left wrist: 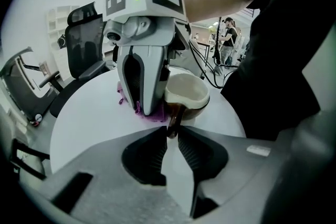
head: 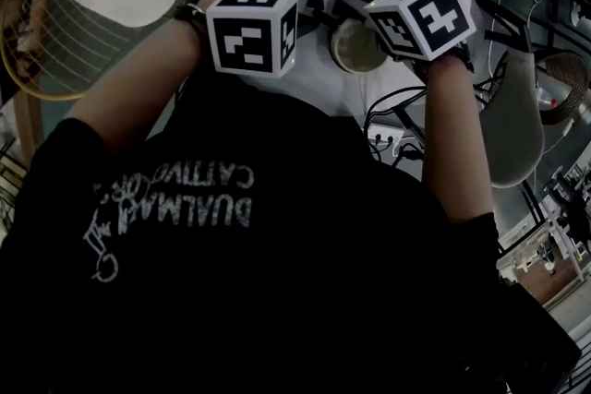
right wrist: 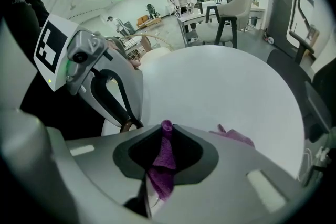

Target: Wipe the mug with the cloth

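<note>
Now our left gripper [left wrist: 172, 132] clamps the mug [left wrist: 186, 94] by its handle; our right gripper [right wrist: 166, 131] pinches the cloth [right wrist: 163, 157]. Wiping, we judge, mostly remains.

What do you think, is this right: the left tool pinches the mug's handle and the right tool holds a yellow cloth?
Not quite. The cloth is purple, not yellow. The right gripper view shows it pinched in the right tool. The rest is right: the left tool pinches the handle of the mug.
</note>
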A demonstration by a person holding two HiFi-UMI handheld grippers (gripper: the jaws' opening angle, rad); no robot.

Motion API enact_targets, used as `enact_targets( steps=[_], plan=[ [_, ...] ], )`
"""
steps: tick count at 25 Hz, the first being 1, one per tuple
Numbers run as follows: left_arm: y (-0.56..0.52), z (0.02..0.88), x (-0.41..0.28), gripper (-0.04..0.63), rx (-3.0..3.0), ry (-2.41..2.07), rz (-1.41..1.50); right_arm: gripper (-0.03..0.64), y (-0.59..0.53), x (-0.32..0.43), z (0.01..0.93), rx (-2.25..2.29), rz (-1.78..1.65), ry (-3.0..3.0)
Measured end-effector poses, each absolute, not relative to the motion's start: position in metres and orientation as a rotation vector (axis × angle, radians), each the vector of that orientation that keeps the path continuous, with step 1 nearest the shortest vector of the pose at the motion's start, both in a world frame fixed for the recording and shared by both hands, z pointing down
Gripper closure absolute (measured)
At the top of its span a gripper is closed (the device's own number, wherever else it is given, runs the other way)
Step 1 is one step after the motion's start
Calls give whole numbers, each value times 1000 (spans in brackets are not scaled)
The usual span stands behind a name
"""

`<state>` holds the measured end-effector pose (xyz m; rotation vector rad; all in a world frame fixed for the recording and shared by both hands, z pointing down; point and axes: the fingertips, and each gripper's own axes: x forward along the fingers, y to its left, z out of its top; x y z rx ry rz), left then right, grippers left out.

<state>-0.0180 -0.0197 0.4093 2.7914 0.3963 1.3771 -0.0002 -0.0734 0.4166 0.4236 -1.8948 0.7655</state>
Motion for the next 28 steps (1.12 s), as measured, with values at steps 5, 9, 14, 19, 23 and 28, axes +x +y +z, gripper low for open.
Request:
enact_targets(
  steps=[5,9,14,19,23,28],
  plan=[
    [-22,403,-11,526,2751,313,1410,551,-77,18,406,519,778,-1947],
    [-21,401,-11,528,2742,256,1430,551,-78,27,399,610,850,-1998],
    [-19,401,-10,528,2716,191,1442,551,-78,44,392,721,915,-2033],
    [-19,402,-8,528,2702,158,1487,551,-73,64,387,848,1033,-2084],
    [-16,403,-7,528,2683,128,1508,551,-64,78,385,904,1061,-2099],
    [-17,404,-7,528,2666,116,1560,551,-53,91,386,957,1114,-2123]
  ],
)
